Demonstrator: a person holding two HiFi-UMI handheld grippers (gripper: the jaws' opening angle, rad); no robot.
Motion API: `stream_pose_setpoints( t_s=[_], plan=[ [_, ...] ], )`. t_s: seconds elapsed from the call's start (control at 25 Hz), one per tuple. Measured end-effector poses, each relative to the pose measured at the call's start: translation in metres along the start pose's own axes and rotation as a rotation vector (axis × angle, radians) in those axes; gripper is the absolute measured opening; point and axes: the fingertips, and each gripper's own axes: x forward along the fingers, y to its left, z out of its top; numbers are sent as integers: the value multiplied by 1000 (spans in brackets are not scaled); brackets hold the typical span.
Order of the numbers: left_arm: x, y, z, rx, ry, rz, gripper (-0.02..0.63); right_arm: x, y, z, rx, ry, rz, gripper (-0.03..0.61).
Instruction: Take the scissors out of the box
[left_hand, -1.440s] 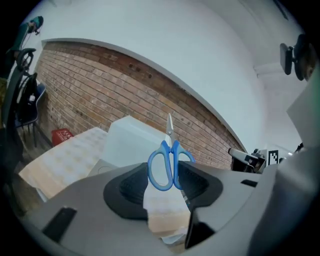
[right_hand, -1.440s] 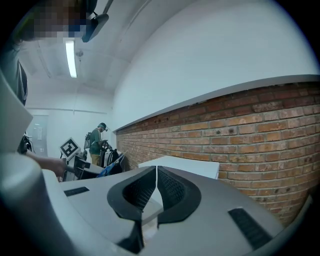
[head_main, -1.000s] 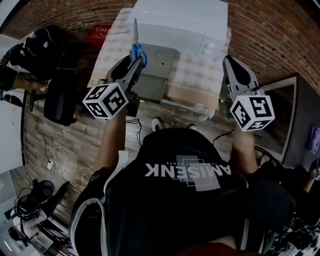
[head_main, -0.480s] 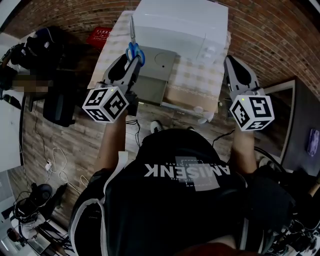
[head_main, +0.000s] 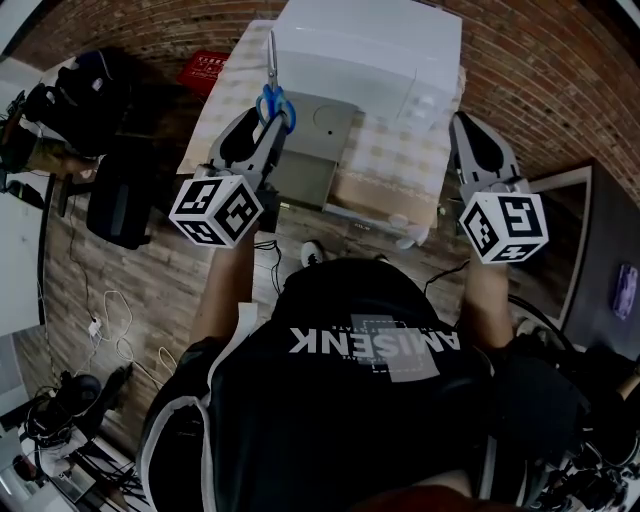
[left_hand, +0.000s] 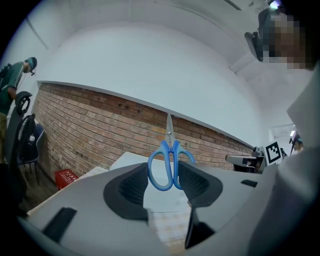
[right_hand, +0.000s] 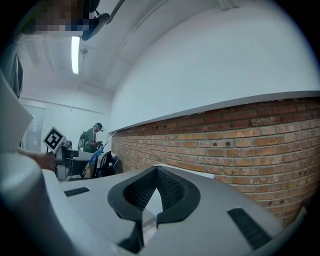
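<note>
Our left gripper (left_hand: 170, 172) gripped the scissors (left_hand: 171, 148) by their blue handles, blades up, near the table's (head_main: 395, 150) left edge, just beside the white box (head_main: 365, 45). Our right gripper (right_hand: 156, 168) was closed and empty by the right edge.

Lab-like workroom: brick wall (head_main: 540, 70), wood-plank floor (head_main: 170, 285), loose cables (head_main: 105, 325), square-marker rig (left_hand: 272, 151) on a far desk.

Brick wall (head_main: 540, 80), white above; wood-plank floor (head_main: 150, 290); ceiling strip light (right_hand: 76, 54).
</note>
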Motion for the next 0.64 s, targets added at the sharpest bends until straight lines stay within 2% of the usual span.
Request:
stream_pose_setpoints(
  t_s=[0.64],
  plan=[
    [1, -2, 0, 7, 5, -1, 201, -2, -2, 2, 1, -2, 3, 40]
  ],
)
